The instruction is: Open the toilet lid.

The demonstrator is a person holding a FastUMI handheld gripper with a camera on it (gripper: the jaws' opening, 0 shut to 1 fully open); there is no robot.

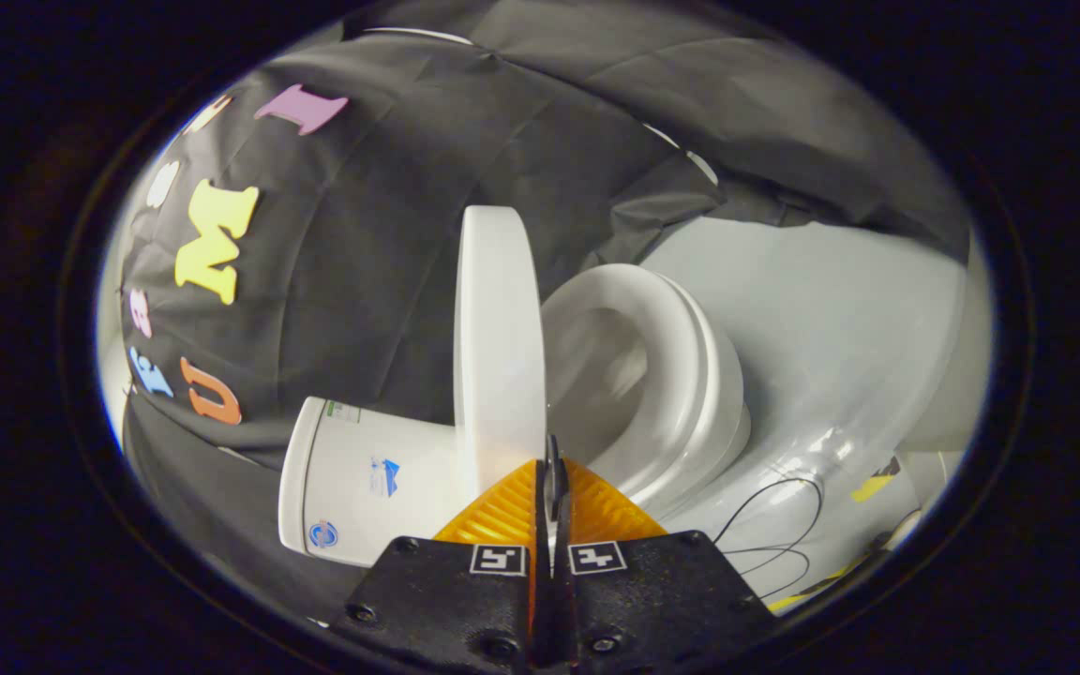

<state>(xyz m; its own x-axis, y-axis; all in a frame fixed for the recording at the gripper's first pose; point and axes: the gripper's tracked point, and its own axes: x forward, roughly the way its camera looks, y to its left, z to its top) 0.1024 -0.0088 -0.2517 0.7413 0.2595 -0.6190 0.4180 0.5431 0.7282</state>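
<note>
Here we see our tool [550, 469] with fingers pressed together, tips touching the raised toilet lid's [500, 347] edge, the bowl [662, 375] beyond it open, its contents hidden from us.

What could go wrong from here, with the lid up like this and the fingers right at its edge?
1. The lid stands raised off the seat, not clearly resting against the tank; let go now, it might drop back.
2. The gripper looks closed, fingers together at the lid's edge with nothing visibly pinched, so contact could slip.
3. Loose cables lie on the floor beside the bowl; pulling back could snag them.
</note>
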